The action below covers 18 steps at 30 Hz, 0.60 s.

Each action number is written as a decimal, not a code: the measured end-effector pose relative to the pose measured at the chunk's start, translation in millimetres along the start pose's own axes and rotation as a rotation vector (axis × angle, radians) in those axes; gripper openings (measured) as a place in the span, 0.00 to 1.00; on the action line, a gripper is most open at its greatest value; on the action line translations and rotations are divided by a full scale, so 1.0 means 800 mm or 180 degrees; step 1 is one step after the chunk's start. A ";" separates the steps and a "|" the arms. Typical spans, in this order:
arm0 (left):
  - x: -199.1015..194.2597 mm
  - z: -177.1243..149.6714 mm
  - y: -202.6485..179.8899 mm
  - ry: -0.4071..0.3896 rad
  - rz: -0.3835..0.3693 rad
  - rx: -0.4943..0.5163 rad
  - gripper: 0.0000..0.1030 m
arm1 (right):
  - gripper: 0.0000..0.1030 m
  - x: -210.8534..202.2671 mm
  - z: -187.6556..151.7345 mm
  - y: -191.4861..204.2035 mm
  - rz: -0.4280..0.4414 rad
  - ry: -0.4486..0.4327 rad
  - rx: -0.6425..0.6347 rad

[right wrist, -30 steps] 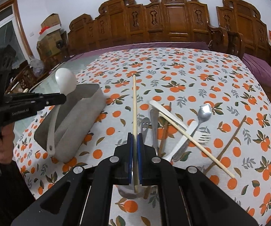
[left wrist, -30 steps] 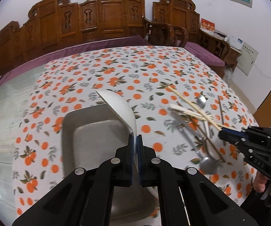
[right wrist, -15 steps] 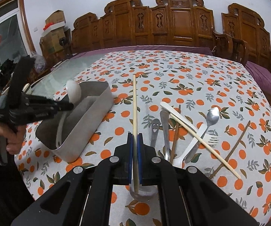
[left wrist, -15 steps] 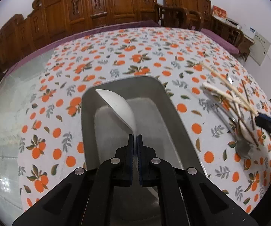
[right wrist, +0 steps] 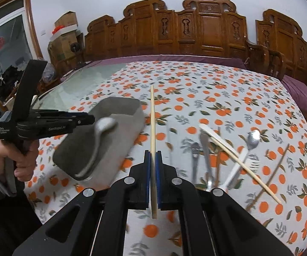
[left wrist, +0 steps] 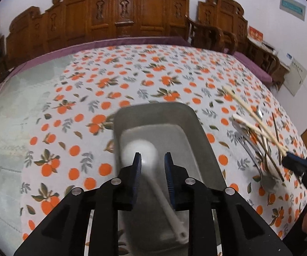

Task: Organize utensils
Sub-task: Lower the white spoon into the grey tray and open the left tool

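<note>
1. The left gripper [left wrist: 152, 164] hangs over the grey metal tray [left wrist: 198, 128] at the lower middle of the left wrist view. Its jaws have just been opening, and the white plastic spoon [left wrist: 153, 170] shows between them without the pads pressing on it, so the spoon is released.
2. That spoon looks blurred, its bowl toward the tray's middle and its handle running to the near end at the bottom of the frame. I cannot tell whether it has fully settled on the tray floor.
3. The right gripper [right wrist: 152, 164] sits at the lower middle of the right wrist view, clenched on a pale chopstick [right wrist: 152, 115]. The stick points up the frame, just right of the tray's far corner, and its tip is clear of the tablecloth [right wrist: 217, 85].
4. In the right wrist view, the rest of the cutlery lies in a loose heap right of centre: a metal spoon [right wrist: 253, 137], a white plastic fork [right wrist: 242, 162], a second pale chopstick [right wrist: 238, 157], a dark chopstick [right wrist: 270, 168] and a few metal handles that cross each other.
5. Judging by this, the task is at an early stage: one utensil is in the tray, one is on its way, and the whole heap is left to sort.
6. The likely next need is to bring the chopstick over the tray and lay it lengthwise beside the spoon.
</note>
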<state>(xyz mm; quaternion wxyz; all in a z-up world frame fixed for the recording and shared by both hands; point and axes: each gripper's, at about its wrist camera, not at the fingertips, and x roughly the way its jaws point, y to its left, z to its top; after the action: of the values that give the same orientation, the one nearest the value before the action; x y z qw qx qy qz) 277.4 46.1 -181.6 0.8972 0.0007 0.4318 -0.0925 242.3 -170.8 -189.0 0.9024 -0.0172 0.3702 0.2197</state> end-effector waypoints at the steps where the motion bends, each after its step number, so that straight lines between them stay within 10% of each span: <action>1: -0.004 0.001 0.005 -0.0034 0.0000 -0.0033 0.29 | 0.05 0.003 0.003 0.007 0.0044 0.0012 0.0018; 18: -0.046 0.015 0.067 -0.0407 0.0252 -0.0279 0.85 | 0.06 0.084 0.025 0.084 0.0366 0.0412 0.0151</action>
<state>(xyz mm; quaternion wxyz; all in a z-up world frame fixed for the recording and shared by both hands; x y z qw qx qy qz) 273.2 104.0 -150.3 0.9251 -0.0275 0.3768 -0.0377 270.0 -80.3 -210.8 0.8626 0.0112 0.4333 0.2608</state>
